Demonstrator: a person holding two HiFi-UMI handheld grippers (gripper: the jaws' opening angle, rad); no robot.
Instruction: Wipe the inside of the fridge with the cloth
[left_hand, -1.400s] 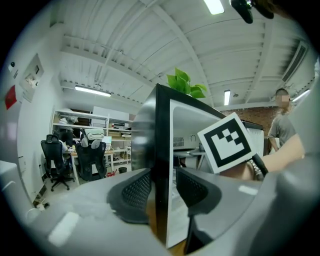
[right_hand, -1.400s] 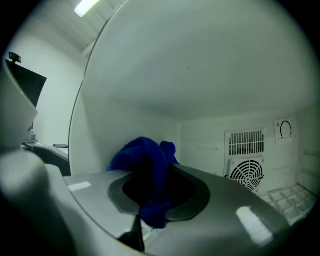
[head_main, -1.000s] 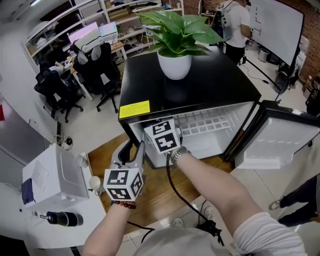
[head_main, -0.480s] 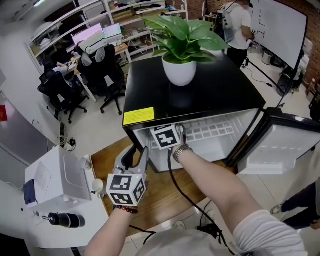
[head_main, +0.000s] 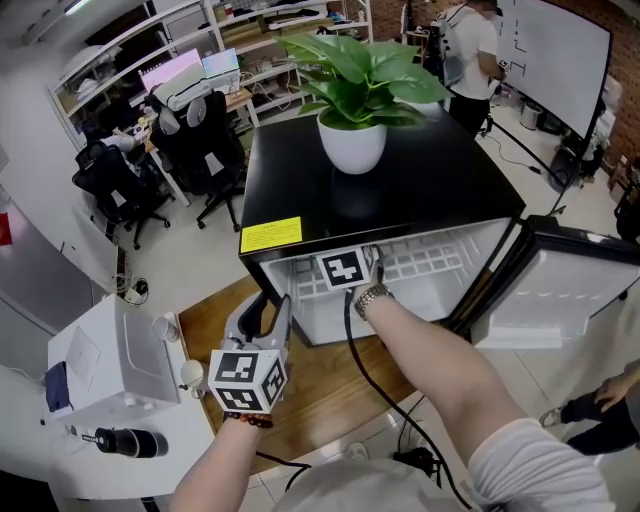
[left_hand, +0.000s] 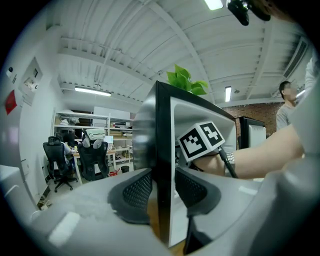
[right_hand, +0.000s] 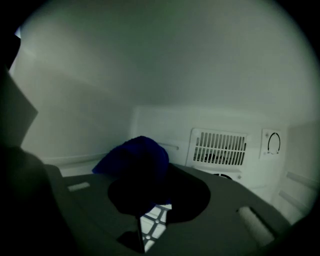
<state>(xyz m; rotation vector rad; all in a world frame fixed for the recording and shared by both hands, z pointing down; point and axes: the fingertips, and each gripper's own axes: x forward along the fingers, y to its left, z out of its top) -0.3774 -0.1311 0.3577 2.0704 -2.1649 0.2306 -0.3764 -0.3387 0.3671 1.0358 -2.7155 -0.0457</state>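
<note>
Right gripper view looks into the pale inside of the fridge (head_main: 450, 200); the right gripper (right_hand: 155, 192) has its jaws clenched on the cloth (right_hand: 135, 155), a dark blue bunch that sticks out ahead of them toward the left rear corner; whether it presses on a wall I cannot tell. The left gripper (left_hand: 161, 187) has its jaws clamped on the front edge of the side wall (left_hand: 162, 130), which likely steadies the cabinet.

To wipe well, I judge, the bunch should be pushed flat against a surface before it is dragged, so the fabric rather than the jaws meets the liner; strokes should overlap and run into the corners; the clamp on the cloth must stay firm, or the bunch may slip out. Near the vent grille (right_hand: 219, 147) and the wire shelf (head_main: 420, 262) the fabric could snag, so a lighter pass seems wise there; the steadying grip should hold while the other arm pushes.

Counted: one cloth; one fridge with one open door (head_main: 570, 290); one vent grille; one wire shelf visible; two grippers; one potted plant (head_main: 360, 60) on top.
</note>
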